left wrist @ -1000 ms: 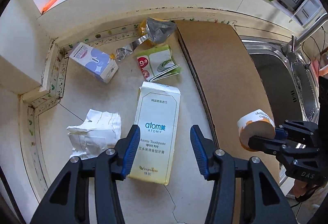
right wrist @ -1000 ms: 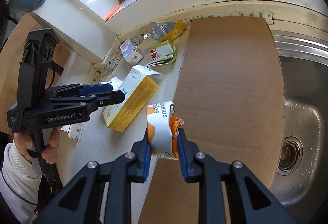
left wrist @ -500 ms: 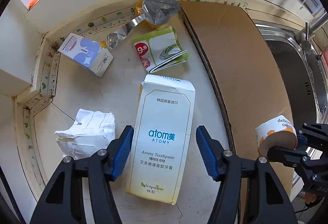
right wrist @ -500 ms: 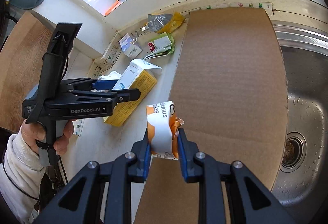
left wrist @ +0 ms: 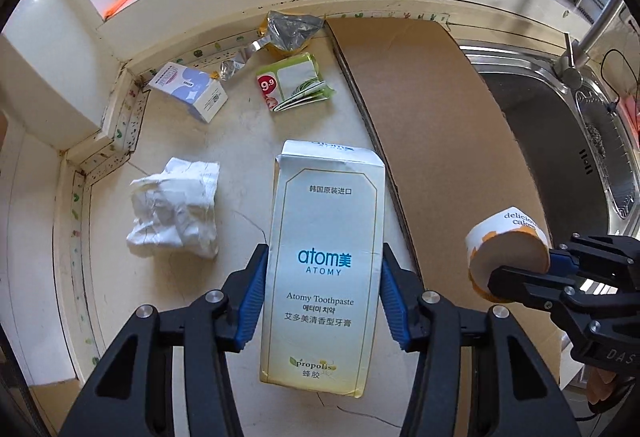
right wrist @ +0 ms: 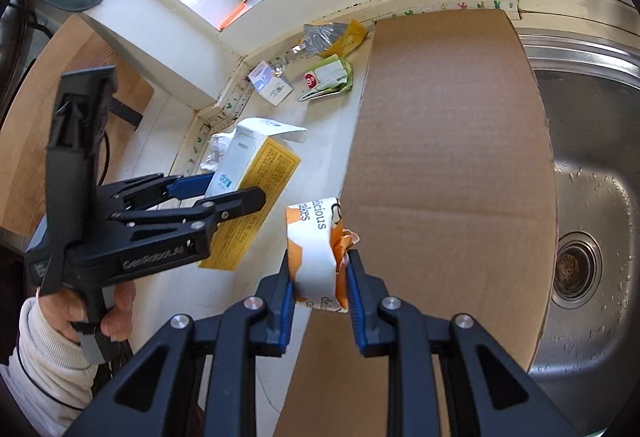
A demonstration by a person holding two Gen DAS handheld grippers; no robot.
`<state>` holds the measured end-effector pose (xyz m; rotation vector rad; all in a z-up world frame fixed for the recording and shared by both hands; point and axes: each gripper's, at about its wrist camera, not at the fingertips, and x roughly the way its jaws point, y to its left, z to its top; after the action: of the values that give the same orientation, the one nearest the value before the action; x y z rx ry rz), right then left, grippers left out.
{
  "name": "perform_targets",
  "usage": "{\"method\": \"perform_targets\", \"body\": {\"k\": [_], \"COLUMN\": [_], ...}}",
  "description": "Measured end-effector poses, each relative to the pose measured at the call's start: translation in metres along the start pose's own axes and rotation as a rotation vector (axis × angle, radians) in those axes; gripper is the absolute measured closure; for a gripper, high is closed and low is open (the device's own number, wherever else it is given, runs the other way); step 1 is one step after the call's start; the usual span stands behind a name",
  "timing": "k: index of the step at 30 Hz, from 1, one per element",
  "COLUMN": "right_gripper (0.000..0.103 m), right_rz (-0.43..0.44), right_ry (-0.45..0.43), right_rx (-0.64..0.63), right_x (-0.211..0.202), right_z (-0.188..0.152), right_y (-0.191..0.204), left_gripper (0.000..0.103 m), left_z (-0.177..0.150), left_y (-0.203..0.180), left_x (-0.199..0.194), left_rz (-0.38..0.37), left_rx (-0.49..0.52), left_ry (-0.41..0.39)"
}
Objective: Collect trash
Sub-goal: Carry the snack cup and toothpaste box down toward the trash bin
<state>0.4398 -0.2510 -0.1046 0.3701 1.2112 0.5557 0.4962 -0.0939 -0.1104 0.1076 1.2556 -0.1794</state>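
A white and yellow Atomy toothpaste box (left wrist: 326,261) lies on the counter. My left gripper (left wrist: 322,297) straddles it, blue pads touching both long sides, shut on it; it also shows in the right wrist view (right wrist: 224,193), with the box (right wrist: 256,181) between its fingers. My right gripper (right wrist: 318,273) is shut on a crushed orange and white cake cup (right wrist: 318,253), held above the cardboard edge; the cup also shows in the left wrist view (left wrist: 506,249).
Crumpled white paper (left wrist: 176,207), a small blue and white box (left wrist: 188,91), a green leaflet (left wrist: 294,85) and a silver and yellow wrapper (left wrist: 288,33) lie on the counter. A cardboard sheet (left wrist: 432,125) lies beside a steel sink (right wrist: 592,197).
My left gripper has moved forward and down over the toothpaste box and closed its fingers onto its sides. My right gripper still holds the cake cup, nearly still.
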Motion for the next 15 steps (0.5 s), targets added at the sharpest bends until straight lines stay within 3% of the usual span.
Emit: {"method": "perform_targets", "body": {"k": [10, 15], "right_gripper": [0.08, 0.08], "right_rz": [-0.002, -0.031], "right_ry": [-0.027, -0.068], "right_rx": [-0.023, -0.025], "right_x": [-0.023, -0.043], "right_z": [-0.057, -0.102], "right_y": [0.048, 0.082], "left_gripper": [0.053, 0.053], "left_z": [-0.078, -0.13], "left_y": [0.011, 0.019], "left_x": [-0.088, -0.127], "left_rz": [-0.024, -0.084], "left_rx": [-0.05, -0.068], "left_ry": [-0.111, -0.17]}}
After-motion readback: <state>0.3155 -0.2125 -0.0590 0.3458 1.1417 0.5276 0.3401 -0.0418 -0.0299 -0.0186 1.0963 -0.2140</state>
